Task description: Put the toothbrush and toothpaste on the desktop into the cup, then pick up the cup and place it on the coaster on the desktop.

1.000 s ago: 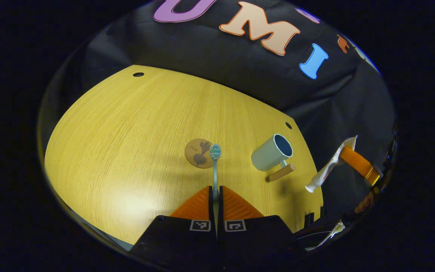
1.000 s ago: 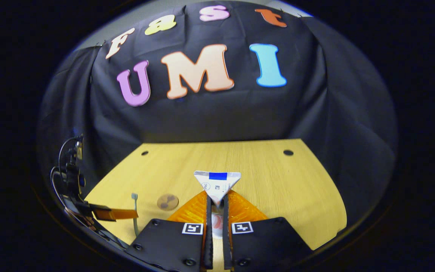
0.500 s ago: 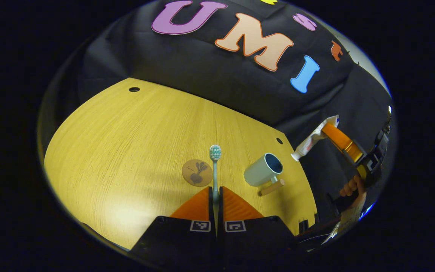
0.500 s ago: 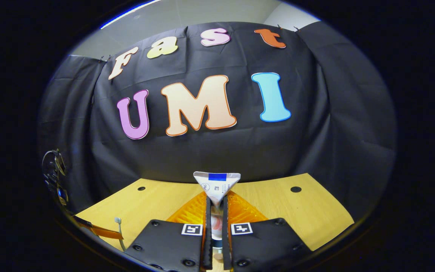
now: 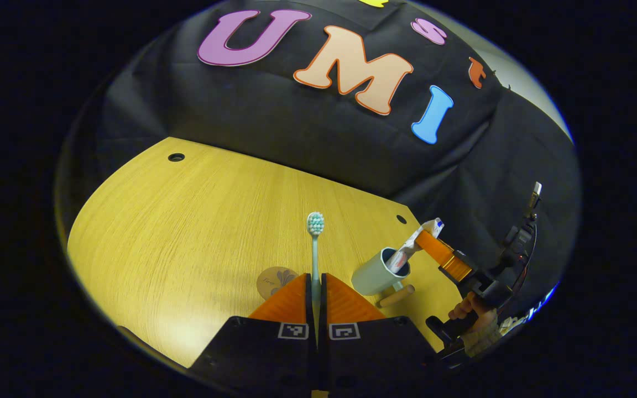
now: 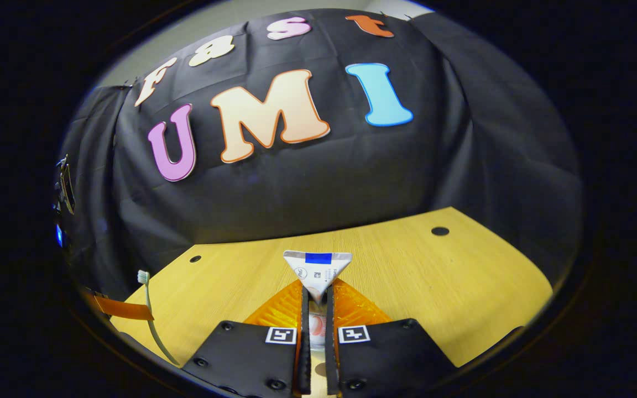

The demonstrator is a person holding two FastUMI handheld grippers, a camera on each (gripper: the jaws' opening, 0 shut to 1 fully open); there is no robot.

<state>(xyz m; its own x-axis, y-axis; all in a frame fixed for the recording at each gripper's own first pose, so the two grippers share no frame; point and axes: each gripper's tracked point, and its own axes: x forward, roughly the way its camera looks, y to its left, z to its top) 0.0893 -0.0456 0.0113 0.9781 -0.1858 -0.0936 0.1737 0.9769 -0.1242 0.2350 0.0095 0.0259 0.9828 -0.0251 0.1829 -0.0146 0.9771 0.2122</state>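
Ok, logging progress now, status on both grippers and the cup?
Left gripper shut on toothbrush, held above desk. Right gripper shut on toothpaste, its lower end inside cup. Nothing blocking.

The cup (image 5: pixel 376 275) mouth is partly taken up by the lower end of the toothpaste (image 5: pixel 413 245), which is gripped by the right gripper (image 5: pixel 426 243) slanting in from the cup's right. That side of approach is blocked by the gripper body and the hand (image 5: pixel 470 320) behind it. A wooden handle (image 5: pixel 395 297) projects from the cup's near side. The coaster (image 5: pixel 274 280) lies just left of the left gripper (image 5: pixel 316 284), partly hidden by its finger. The broad desktop (image 5: pixel 197 221) to the left and behind is seen unobstructed, two holes excepted.
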